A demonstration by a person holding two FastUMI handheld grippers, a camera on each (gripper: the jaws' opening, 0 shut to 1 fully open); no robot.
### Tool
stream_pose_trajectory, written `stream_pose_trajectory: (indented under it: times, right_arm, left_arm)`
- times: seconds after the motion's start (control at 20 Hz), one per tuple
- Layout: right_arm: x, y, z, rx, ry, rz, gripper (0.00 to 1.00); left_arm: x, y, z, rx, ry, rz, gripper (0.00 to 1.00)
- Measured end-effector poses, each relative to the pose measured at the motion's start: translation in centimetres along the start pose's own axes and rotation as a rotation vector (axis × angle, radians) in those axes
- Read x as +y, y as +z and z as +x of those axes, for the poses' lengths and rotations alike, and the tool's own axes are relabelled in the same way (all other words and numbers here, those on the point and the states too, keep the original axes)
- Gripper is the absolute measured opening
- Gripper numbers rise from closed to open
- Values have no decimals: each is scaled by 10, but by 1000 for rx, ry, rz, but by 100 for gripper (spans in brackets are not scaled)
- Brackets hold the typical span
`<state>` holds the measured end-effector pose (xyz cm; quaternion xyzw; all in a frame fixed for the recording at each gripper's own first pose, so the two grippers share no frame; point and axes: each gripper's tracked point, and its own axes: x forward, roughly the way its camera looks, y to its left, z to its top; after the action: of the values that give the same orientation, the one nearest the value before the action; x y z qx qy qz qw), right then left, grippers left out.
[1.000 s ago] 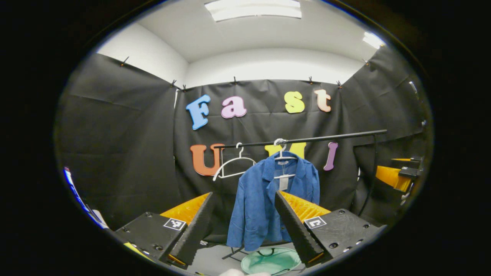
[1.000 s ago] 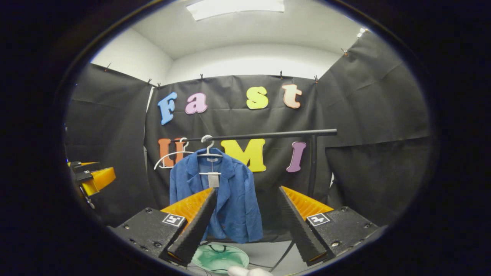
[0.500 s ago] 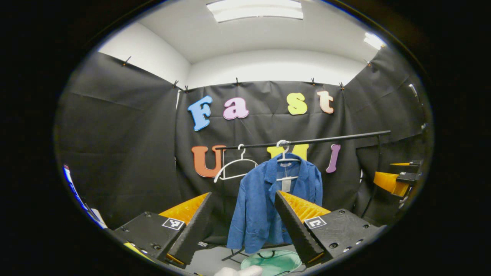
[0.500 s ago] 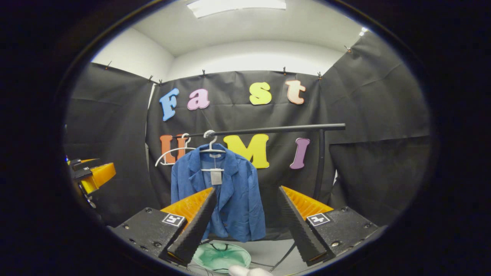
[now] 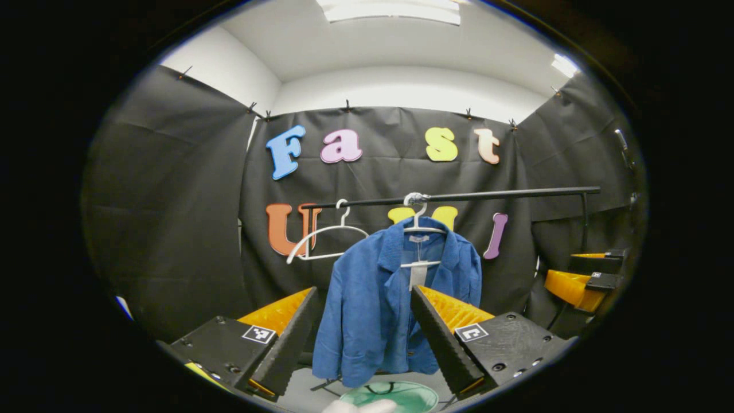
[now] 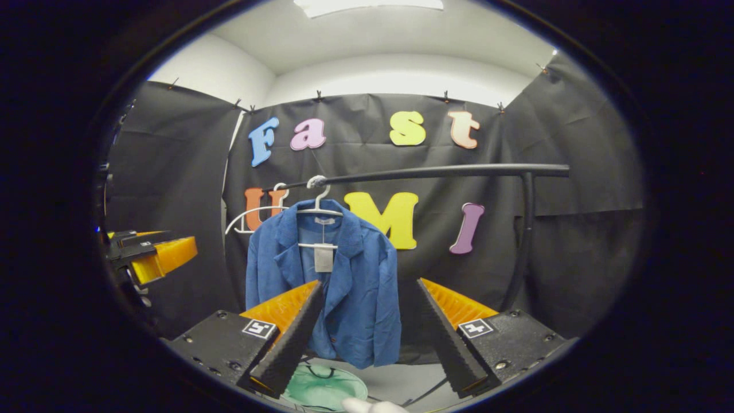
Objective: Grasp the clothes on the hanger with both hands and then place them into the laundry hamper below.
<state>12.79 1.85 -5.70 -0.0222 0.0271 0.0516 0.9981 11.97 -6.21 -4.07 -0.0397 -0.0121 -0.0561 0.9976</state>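
Note:
A blue jacket (image 5: pixel 378 304) (image 6: pixel 350 287) hangs on a white hanger (image 5: pixel 417 226) (image 6: pixel 317 209) from a black rail (image 5: pixel 487 197) (image 6: pixel 436 171). Below it on the floor lies a round green laundry hamper (image 5: pixel 395 397) (image 6: pixel 324 387). My left gripper (image 5: pixel 363 335) stands open some way in front of the jacket, nothing between its fingers. My right gripper (image 6: pixel 367 332) is open too, short of the jacket's right side. In the right gripper view the left gripper (image 6: pixel 152 258) appears at the far left; in the left gripper view the right gripper (image 5: pixel 579 281) appears at the far right.
An empty white hanger (image 5: pixel 321 244) (image 6: pixel 252 213) hangs on the rail left of the jacket. The rail's upright post (image 6: pixel 522 241) stands at the right. A white-gloved hand (image 6: pixel 370 406) peeks in at the bottom edge.
Both grippers have moved forward toward the rail, so the jacket looks larger and nearer. Both stay open.

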Motion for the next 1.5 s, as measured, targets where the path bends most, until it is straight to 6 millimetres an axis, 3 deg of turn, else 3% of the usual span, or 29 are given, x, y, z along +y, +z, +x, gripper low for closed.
stream_pose_trajectory:
  times: [0.5,0.75,1.05,1.25,1.5]
  right_arm:
    - [16,-39,143,60,130,-27,100]
    - [30,-57,208,107,186,-7,100]
    - [36,-65,252,138,231,21,99]
    - [31,-72,267,152,241,29,90]
    - [43,-80,281,172,273,34,83]
  left_arm:
    - [-9,-56,122,-26,15,22,100]
    - [-24,-76,169,-2,-1,-14,98]
    - [-48,-77,207,2,-23,-9,100]
    - [-61,-73,221,-8,-43,3,100]
    - [-64,-81,235,17,-24,17,100]
